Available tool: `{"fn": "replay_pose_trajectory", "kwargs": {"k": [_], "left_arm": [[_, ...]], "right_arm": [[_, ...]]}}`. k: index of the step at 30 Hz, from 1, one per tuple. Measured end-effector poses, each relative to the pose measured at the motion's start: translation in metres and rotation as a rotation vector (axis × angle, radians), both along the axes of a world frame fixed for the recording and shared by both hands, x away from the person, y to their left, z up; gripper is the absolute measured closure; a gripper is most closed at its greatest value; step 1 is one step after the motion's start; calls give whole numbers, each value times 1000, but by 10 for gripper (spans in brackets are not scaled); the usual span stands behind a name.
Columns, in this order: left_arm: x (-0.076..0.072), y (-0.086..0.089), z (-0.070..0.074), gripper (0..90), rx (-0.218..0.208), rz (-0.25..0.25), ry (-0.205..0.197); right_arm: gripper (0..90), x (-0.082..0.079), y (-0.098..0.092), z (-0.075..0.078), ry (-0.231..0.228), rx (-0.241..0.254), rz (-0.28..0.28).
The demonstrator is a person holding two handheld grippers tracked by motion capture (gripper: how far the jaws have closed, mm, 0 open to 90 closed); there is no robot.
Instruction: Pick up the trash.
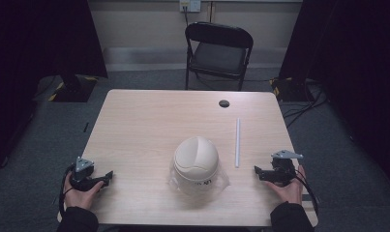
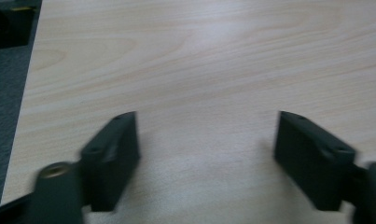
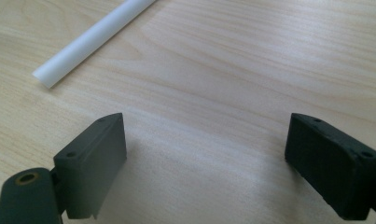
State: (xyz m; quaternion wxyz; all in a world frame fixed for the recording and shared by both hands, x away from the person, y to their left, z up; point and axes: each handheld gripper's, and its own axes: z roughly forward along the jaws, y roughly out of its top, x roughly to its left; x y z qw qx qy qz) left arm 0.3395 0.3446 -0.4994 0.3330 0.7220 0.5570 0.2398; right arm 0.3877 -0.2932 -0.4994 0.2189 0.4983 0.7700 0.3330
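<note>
Nothing is yet grasped: both the left gripper (image 1: 108,175) and right gripper (image 1: 257,170) are held with fingers open and empty, the straw (image 1: 238,142) at the right one's 11 o'clock and the domed cup (image 1: 197,166) left untouched on the worktop (image 1: 149,121).

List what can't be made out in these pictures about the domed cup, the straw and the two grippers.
- Cup, high view: the lettering near its front edge is too small to read, and the domed lid hides whatever is inside.
- Straw, right gripper view: the top edge cuts off its far end.
- Left hand-held gripper, left gripper view: motion blur smears the left jaw, and the bottom edge cuts both jaws.
- Right hand-held gripper, high view: too dark to make out the jaws.
</note>
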Motion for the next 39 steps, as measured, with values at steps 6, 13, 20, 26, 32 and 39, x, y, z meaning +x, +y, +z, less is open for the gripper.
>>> {"fn": "replay_pose_trajectory", "kwargs": {"k": [6, 13, 20, 26, 32, 39], "left_arm": [[-8, 1, 18, 327, -84, -25, -107], [-15, -3, 42, 331, -152, -77, -216], [-19, -20, 76, 344, -213, -159, -316], [-16, -36, 101, 372, -247, -228, -388], [-13, -60, 122, 370, -254, -321, -434], [-8, -94, 135, 346, -259, -448, -443]], "right_arm": [[117, 0, 0, 0, 0, 0, 6], [117, 0, 0, 0, -1, 0, 6], [117, 0, 0, 0, -3, -1, 6], [118, 0, 0, 0, -3, -1, 5], [118, 0, 0, 0, -1, 1, 5], [117, 0, 0, 0, -1, 0, 4]]}}
